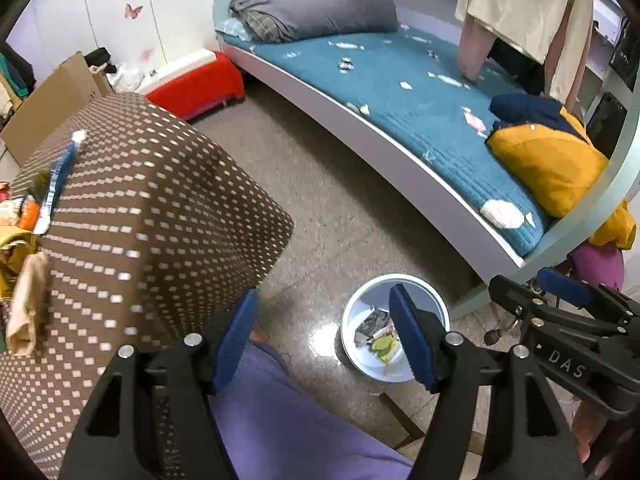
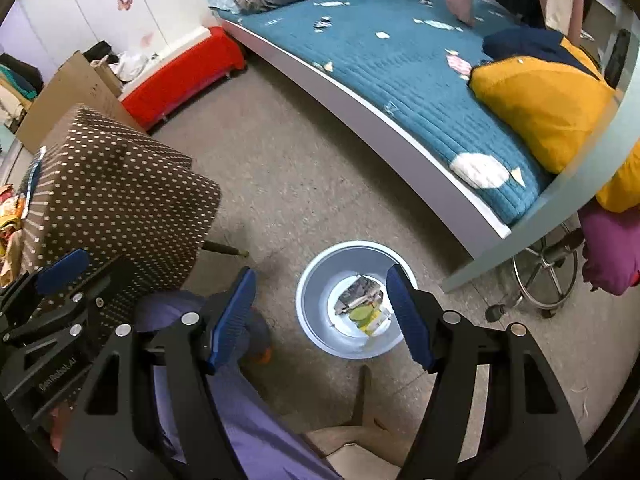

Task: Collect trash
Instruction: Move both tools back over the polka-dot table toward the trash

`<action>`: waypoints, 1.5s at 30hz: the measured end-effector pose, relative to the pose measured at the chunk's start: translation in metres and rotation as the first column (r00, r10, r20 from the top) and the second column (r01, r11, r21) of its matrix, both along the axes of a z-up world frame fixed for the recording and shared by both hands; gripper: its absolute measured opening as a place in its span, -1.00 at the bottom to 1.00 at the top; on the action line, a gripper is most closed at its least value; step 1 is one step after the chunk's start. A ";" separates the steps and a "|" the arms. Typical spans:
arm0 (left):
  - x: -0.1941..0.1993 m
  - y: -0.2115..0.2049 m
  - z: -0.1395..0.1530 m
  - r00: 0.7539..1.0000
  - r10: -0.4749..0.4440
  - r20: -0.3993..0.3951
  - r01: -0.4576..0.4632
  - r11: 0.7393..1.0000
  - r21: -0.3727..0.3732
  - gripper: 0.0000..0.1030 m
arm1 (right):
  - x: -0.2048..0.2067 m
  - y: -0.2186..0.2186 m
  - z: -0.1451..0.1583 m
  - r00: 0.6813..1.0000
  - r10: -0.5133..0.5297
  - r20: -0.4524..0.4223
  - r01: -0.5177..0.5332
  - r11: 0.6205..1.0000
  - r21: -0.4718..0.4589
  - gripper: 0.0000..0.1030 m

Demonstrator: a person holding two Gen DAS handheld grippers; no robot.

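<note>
A round pale-blue bin (image 1: pixel 354 312) (image 2: pixel 316 300) stands on the floor below both grippers. In it lie crumpled wrappers, grey and yellow-green (image 1: pixel 378 338) (image 2: pixel 362 304). My left gripper (image 1: pixel 324 336) hangs open above the floor, with nothing between its blue pads. My right gripper (image 2: pixel 320 316) is open too and holds nothing; it also shows at the right edge of the left wrist view (image 1: pixel 560 304). On the brown dotted table (image 1: pixel 160 208) (image 2: pixel 120 196) lie a blue-and-white wrapper (image 1: pixel 60 176) and more packets at its left edge (image 1: pixel 24 212).
A bed with a teal cover (image 1: pixel 400 92) (image 2: pixel 420 64) runs along the right, with a yellow-and-navy garment (image 1: pixel 548 160) on it. A red bench (image 1: pixel 196 84), a cardboard box (image 1: pixel 48 104), a chair base (image 2: pixel 544 268). A person's purple trouser leg (image 1: pixel 288 420) lies below the grippers.
</note>
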State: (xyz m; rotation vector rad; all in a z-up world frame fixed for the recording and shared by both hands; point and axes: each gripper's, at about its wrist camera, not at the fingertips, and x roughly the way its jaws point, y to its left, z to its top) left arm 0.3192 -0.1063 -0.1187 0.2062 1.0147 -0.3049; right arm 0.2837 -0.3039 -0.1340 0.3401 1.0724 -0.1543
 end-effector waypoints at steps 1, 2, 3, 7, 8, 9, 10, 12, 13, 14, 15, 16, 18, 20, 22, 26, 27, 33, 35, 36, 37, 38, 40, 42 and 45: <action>-0.001 0.002 0.005 1.000 0.004 0.012 -0.004 1.000 -0.005 0.30 | 0.000 0.004 0.005 1.000 0.010 0.011 -0.010 1.000 0.002 0.31; -0.002 0.004 0.009 1.000 0.008 0.020 -0.008 1.000 -0.011 0.30 | 0.001 0.007 0.008 1.000 0.020 0.022 -0.020 1.000 0.003 0.34; -0.003 0.007 0.013 1.000 0.011 0.028 -0.011 1.000 -0.016 0.31 | 0.001 0.009 0.011 0.999 0.026 0.029 -0.026 1.000 0.002 0.34; -0.010 0.020 0.033 0.997 0.030 0.075 -0.027 0.999 -0.035 0.30 | 0.003 0.023 0.029 0.996 0.058 0.073 -0.058 0.998 -0.002 0.36; -0.011 0.023 0.037 0.996 0.036 0.085 -0.032 0.999 -0.039 0.30 | 0.003 0.026 0.033 0.994 0.065 0.083 -0.065 0.998 -0.004 0.37; -0.012 0.026 0.040 0.995 0.041 0.093 -0.037 0.998 -0.043 0.30 | 0.005 0.031 0.038 0.992 0.076 0.096 -0.076 0.997 -0.009 0.38; -0.014 0.030 0.045 0.993 0.050 0.106 -0.045 0.998 -0.049 0.30 | 0.006 0.035 0.043 0.990 0.088 0.106 -0.087 0.996 -0.014 0.39; -0.017 0.038 0.052 0.990 0.064 0.123 -0.057 0.997 -0.058 0.31 | 0.008 0.043 0.049 0.986 0.108 0.123 -0.106 0.994 -0.017 0.41; -0.018 0.044 0.056 0.988 0.076 0.132 -0.068 0.996 -0.064 0.31 | 0.009 0.048 0.053 0.984 0.118 0.132 -0.117 0.993 -0.019 0.42; -0.020 0.048 0.059 0.987 0.085 0.140 -0.077 0.995 -0.066 0.31 | 0.011 0.053 0.056 0.981 0.131 0.142 -0.129 0.991 -0.022 0.45; -0.021 0.054 0.063 0.984 0.101 0.150 -0.092 0.993 -0.069 0.31 | 0.013 0.059 0.060 0.978 0.145 0.151 -0.143 0.989 -0.025 0.46; -0.022 0.059 0.065 0.982 0.112 0.155 -0.102 0.992 -0.071 0.31 | 0.015 0.064 0.063 0.975 0.157 0.158 -0.155 0.988 -0.028 0.47; -0.024 0.070 0.069 0.977 0.136 0.164 -0.125 0.989 -0.078 0.31 | 0.019 0.074 0.069 0.968 0.182 0.170 -0.179 0.983 -0.034 0.51; -0.026 0.084 0.072 0.971 0.170 0.169 -0.158 0.984 -0.086 0.31 | 0.023 0.086 0.073 0.961 0.211 0.182 -0.207 0.978 -0.040 0.55; -0.026 0.099 0.076 0.963 0.205 0.174 -0.191 0.977 -0.092 0.31 | 0.028 0.101 0.078 0.950 0.245 0.193 -0.241 0.969 -0.044 0.58; -0.026 0.129 0.080 0.944 0.277 0.180 -0.265 0.960 -0.091 0.31 | 0.035 0.127 0.084 0.930 0.305 0.206 -0.302 0.952 -0.047 0.59; -0.026 0.138 0.081 0.938 0.296 0.180 -0.284 0.955 -0.091 0.32 | 0.036 0.134 0.085 0.923 0.323 0.208 -0.321 0.946 -0.047 0.59; -0.031 0.184 0.084 0.904 0.385 0.186 -0.374 0.923 -0.093 0.36 | 0.042 0.177 0.089 0.877 0.429 0.216 -0.426 0.903 -0.063 0.59; -0.035 0.199 0.084 0.890 0.417 0.187 -0.406 0.909 -0.095 0.39 | 0.043 0.190 0.089 0.861 0.461 0.214 -0.458 0.887 -0.066 0.60; -0.036 0.205 0.085 0.883 0.429 0.187 -0.419 0.903 -0.094 0.39 | 0.044 0.200 0.089 0.849 0.484 0.209 -0.482 0.874 -0.068 0.60; -0.037 0.214 0.085 0.876 0.445 0.188 -0.434 0.896 -0.096 0.39 | 0.045 0.205 0.089 0.844 0.495 0.208 -0.492 0.868 -0.070 0.60; -0.039 0.220 0.085 0.870 0.456 0.187 -0.446 0.890 -0.097 0.40 | 0.046 0.212 0.089 0.836 0.510 0.205 -0.506 0.859 -0.072 0.60; -0.044 0.233 0.083 0.857 0.481 0.183 -0.471 0.877 -0.098 0.42 | 0.048 0.227 0.087 0.817 0.542 0.197 -0.538 0.839 -0.079 0.60; -0.047 0.246 0.081 0.844 0.506 0.174 -0.496 0.862 -0.100 0.43 | 0.050 0.242 0.085 0.796 0.576 0.189 -0.571 0.817 -0.083 0.60; -0.050 0.261 0.078 0.833 0.529 0.163 -0.518 0.848 -0.107 0.43 | 0.052 0.262 0.080 0.768 0.617 0.173 -0.611 0.786 -0.093 0.60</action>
